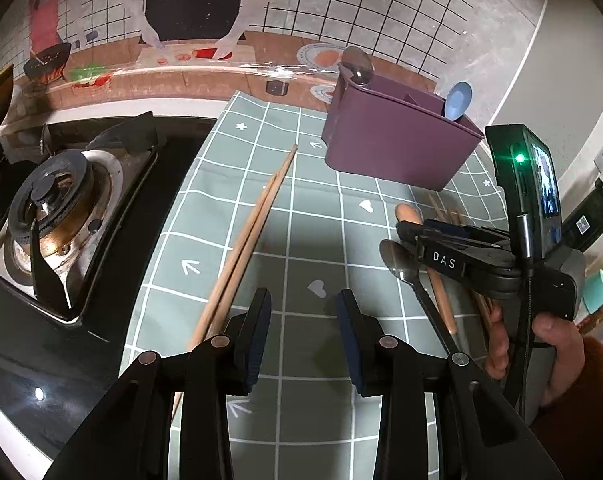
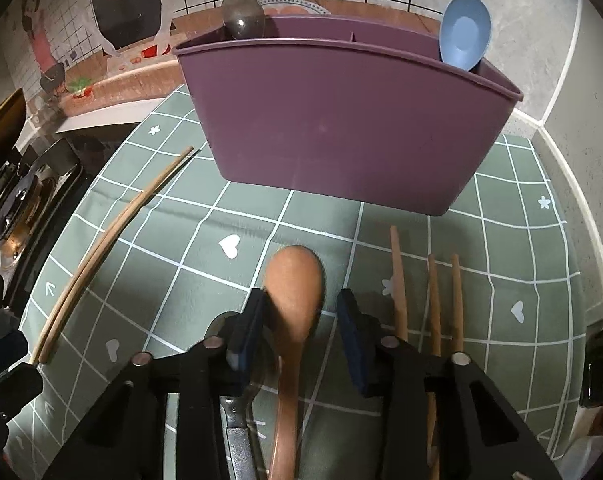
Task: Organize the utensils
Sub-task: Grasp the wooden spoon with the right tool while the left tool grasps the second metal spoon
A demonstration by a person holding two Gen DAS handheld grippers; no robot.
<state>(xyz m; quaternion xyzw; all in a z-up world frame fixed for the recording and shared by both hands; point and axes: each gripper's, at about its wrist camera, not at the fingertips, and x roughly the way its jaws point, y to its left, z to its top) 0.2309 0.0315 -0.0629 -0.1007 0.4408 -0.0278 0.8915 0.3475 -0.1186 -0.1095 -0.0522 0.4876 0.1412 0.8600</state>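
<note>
Right gripper (image 2: 299, 328) spread wide over wooden spoon (image 2: 295, 288), lining up grab for purple caddy (image 2: 341, 120). Left gripper (image 1: 303, 336) released, idle beside chopsticks (image 1: 249, 236).

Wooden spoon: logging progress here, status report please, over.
Right claw open, straddling wooden spoon on the cloth. Left claw open, empty, beside chopsticks. Purple caddy holds two spoons; path clear.

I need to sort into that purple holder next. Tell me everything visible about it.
The purple holder looks like matte plastic, with a curved front wall tapering toward its base and an inner divider at the rim. It stands upright on the green checked cloth by the wall. A metal spoon sticks up at its left end, a blue spoon at its right. Neither gripper touches it.
</note>
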